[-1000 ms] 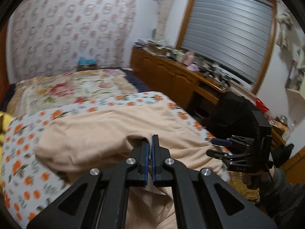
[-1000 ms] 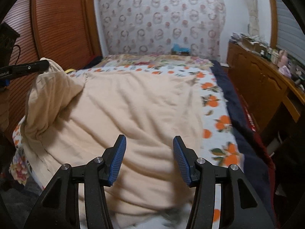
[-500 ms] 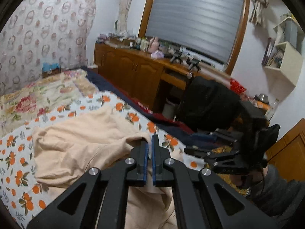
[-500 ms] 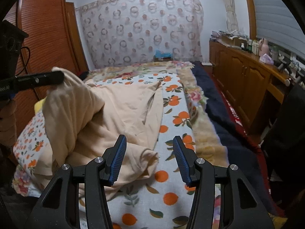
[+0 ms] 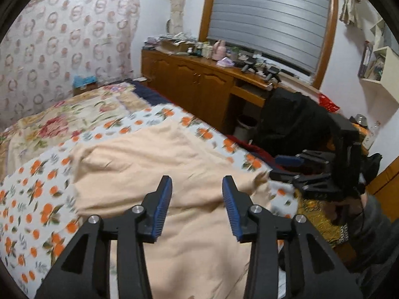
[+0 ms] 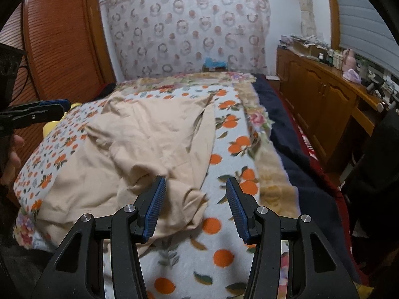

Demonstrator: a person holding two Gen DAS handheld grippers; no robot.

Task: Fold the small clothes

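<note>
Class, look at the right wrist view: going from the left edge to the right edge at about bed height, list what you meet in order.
Left hand-held gripper → peach garment → orange-print blanket → navy bedding edge → wooden cabinet.

Peach garment [image 6: 154,134] — orange-print blanket [image 6: 229,134]

Both views are taken from wrist cams angled down over the bed [image 5: 30,199] at close range. The left one is aimed across toward the wooden cabinets [image 5: 194,84]; the right one is pointed up the bed's length at the patterned curtain [image 6: 189,25]. The peach garment [image 6: 149,134] and orange-print blanket [image 6: 224,244] are shared.
</note>
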